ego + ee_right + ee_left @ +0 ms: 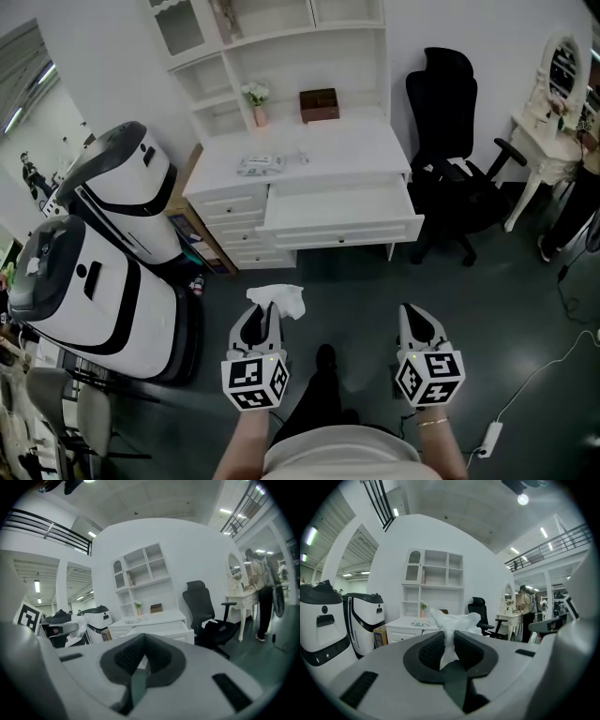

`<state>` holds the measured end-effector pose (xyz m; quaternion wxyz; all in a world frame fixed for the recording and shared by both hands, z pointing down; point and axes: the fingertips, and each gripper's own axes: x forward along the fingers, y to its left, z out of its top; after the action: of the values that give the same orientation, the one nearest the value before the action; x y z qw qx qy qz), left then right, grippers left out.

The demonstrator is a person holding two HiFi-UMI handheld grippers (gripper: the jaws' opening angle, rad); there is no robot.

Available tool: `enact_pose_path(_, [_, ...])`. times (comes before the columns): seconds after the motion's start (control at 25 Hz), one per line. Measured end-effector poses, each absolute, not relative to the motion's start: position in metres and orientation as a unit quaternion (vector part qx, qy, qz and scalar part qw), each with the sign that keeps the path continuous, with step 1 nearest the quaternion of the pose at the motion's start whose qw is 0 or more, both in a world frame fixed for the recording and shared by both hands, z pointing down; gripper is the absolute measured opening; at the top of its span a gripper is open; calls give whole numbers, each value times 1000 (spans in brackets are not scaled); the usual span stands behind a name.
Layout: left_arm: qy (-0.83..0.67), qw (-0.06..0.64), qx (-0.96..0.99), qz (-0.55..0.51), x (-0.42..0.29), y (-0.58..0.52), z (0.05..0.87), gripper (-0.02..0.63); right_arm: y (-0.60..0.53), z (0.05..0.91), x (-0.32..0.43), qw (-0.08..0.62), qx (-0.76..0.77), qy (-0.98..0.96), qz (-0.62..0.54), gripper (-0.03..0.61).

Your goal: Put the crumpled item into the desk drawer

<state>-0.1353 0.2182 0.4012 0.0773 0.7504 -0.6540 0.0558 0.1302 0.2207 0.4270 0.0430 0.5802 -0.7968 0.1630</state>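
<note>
1. White table [309, 150] stands across the dark floor [506, 309], its drawer [342, 211] pulled open; left claw [265, 317] and right claw [413, 317] hang well short of it.
2. Left claw's jaws pinch the white crumpled item [452, 619].
3. Right claw's jaws press together, nothing between.

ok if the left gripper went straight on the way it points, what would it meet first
Probably the white desk, near the left end of its open drawer. The left gripper, shut on the crumpled tissue, points that way over the floor, but depth is hard to judge.
</note>
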Motion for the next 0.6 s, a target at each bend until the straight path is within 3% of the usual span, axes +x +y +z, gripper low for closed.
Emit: enact_pose_path(0.6, [-648,76,756,49,-181,46,403,58,58,426,76,54,581,-796,159,2])
